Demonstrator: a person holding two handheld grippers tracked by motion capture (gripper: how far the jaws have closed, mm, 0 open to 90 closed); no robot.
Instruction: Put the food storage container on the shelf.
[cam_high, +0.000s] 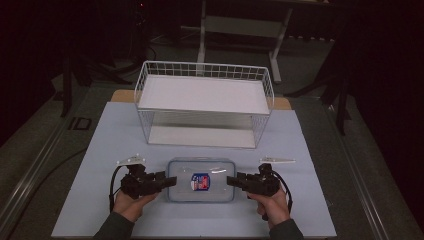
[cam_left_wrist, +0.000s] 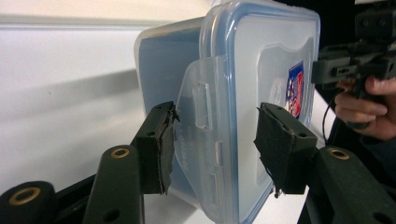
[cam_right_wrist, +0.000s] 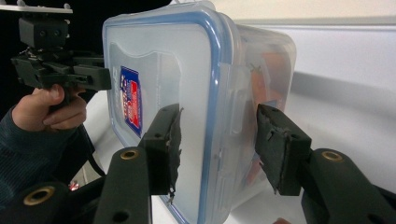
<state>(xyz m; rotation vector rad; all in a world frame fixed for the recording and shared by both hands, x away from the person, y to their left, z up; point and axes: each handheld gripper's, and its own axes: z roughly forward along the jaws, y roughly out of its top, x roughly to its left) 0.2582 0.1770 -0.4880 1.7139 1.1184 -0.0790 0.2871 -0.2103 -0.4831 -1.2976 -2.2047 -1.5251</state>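
A clear plastic box (cam_high: 200, 170) with a blue-sealed lid and a red-and-blue sticker lies flat on the white table top (cam_high: 100, 150), near its front edge. My left gripper (cam_high: 171, 181) is at the box's left end and my right gripper (cam_high: 231, 181) at its right end, both pointing inward. In the left gripper view the jaws of the left gripper (cam_left_wrist: 215, 112) straddle the box (cam_left_wrist: 261, 70) at its side latch flap (cam_left_wrist: 201, 102), one pad by the flap and one over the lid. The right gripper (cam_right_wrist: 217, 112) straddles the other end of the box (cam_right_wrist: 163, 70) likewise, with slim gaps. Something orange (cam_right_wrist: 268, 79) shows inside.
A white wire shelf basket (cam_high: 205, 67) with two white levels stands behind the box at the middle of the table. Dark floor and a table frame lie beyond. A hand holds each gripper from the front edge.
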